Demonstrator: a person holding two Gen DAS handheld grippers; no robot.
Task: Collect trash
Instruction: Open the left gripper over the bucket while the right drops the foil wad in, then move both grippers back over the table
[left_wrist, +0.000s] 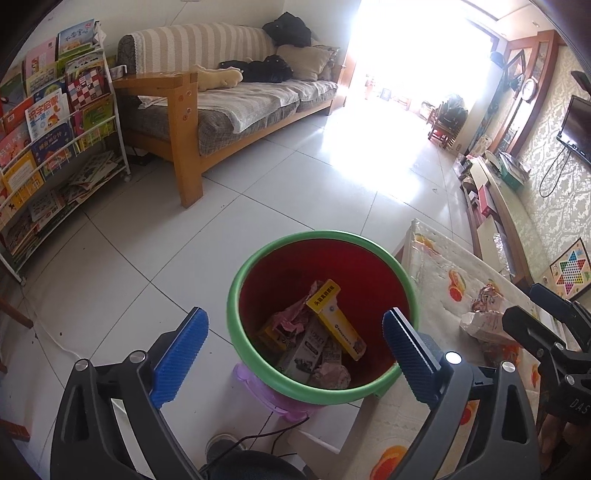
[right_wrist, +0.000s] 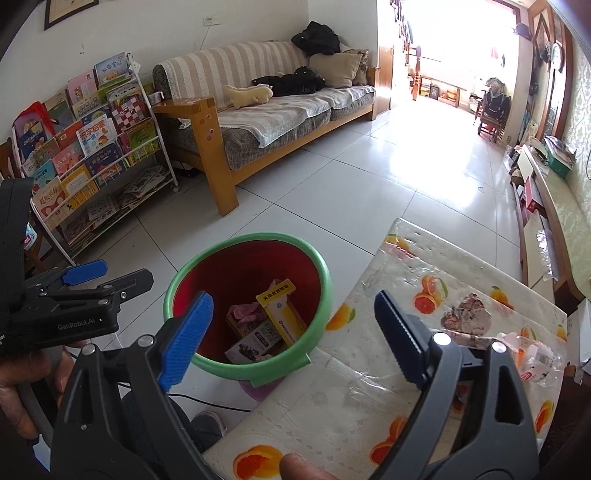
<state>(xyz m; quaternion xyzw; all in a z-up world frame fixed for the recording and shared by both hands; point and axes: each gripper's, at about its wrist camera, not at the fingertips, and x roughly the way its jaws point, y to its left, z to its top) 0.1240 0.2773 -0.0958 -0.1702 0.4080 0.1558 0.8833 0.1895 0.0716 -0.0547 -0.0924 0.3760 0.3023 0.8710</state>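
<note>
A red bin with a green rim (left_wrist: 321, 236) (right_wrist: 251, 236) stands on a purple stool beside the table. Inside lie a yellow box (left_wrist: 334, 317) (right_wrist: 282, 314), a grey carton (right_wrist: 255, 341) and pink crumpled paper (left_wrist: 291, 317). My left gripper (left_wrist: 295, 350) hangs open above the bin with nothing between its blue pads. My right gripper (right_wrist: 295, 334) is open over the bin's right rim and the table edge, also empty. On the table lie a crumpled brown wrapper (right_wrist: 467, 312) (left_wrist: 487, 297) and a clear plastic wrapper (right_wrist: 535, 356).
The table (right_wrist: 369, 398) has an orange-print cloth. A wooden sofa (right_wrist: 266, 110) and a rack of children's books (left_wrist: 55, 129) stand behind on the tiled floor. A low TV cabinet (left_wrist: 498, 192) runs along the right wall. A shoe (left_wrist: 221, 445) shows below the bin.
</note>
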